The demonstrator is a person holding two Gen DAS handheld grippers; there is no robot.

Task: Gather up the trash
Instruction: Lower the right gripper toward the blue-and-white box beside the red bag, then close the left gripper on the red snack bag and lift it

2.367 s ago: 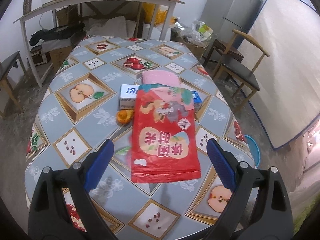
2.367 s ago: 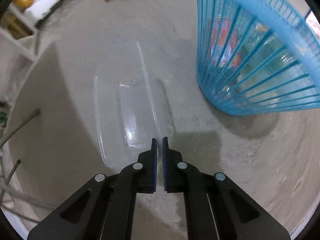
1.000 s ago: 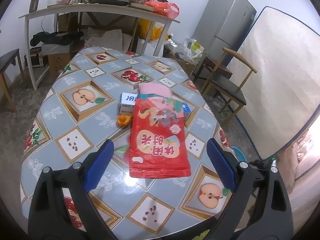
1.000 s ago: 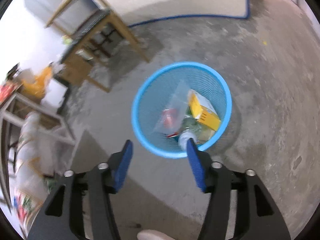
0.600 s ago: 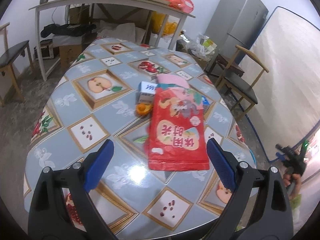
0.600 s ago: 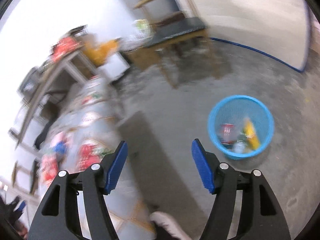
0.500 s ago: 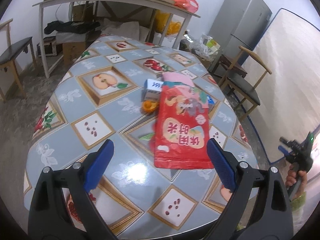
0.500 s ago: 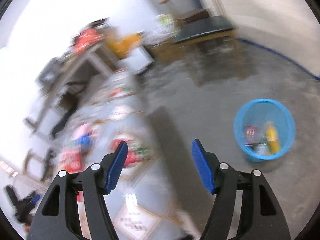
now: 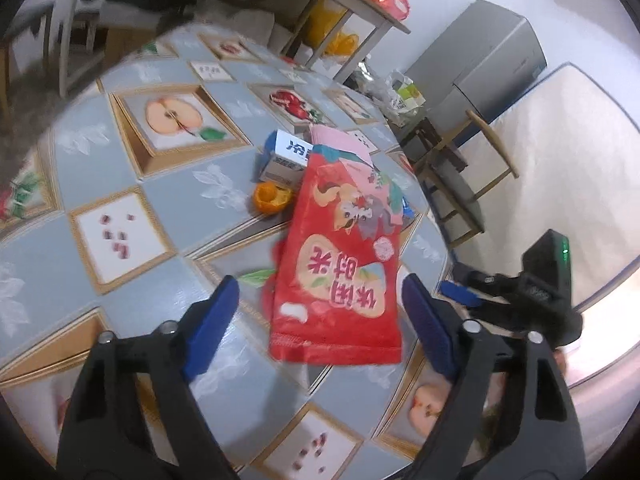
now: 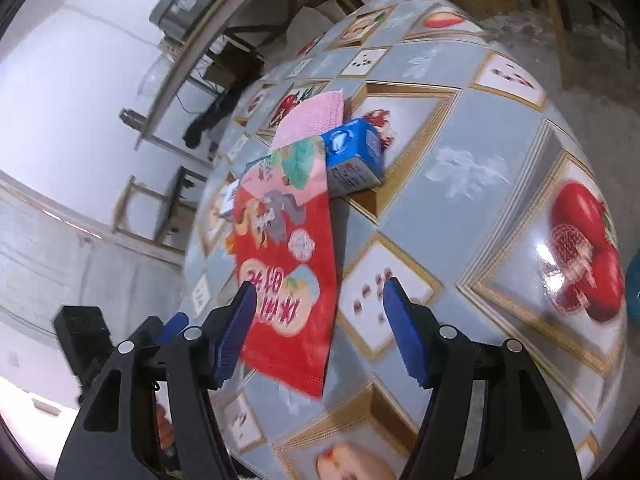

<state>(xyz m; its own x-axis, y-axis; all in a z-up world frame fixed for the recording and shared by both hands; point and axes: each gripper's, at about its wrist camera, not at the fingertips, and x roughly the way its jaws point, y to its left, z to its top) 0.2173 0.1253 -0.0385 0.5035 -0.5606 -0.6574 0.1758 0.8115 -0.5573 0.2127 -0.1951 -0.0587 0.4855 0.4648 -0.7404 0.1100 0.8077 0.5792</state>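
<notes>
Collecting is unfinished: a glossy red snack bag (image 9: pixel 338 268), flat and crinkled, lies on the table (image 9: pixel 168 200) at its 3 o'clock side, with a white box (image 9: pixel 286 158), orange peel (image 9: pixel 272 197), pink cloth (image 10: pixel 316 118) and blue carton (image 10: pixel 354 156) around its 12 o'clock end. The left gripper (image 9: pixel 320 320), jaws closing on nothing, straddles the bag's near edge. The right gripper (image 10: pixel 320 320) hangs parted and empty over the smooth fruit-print tablecloth.
</notes>
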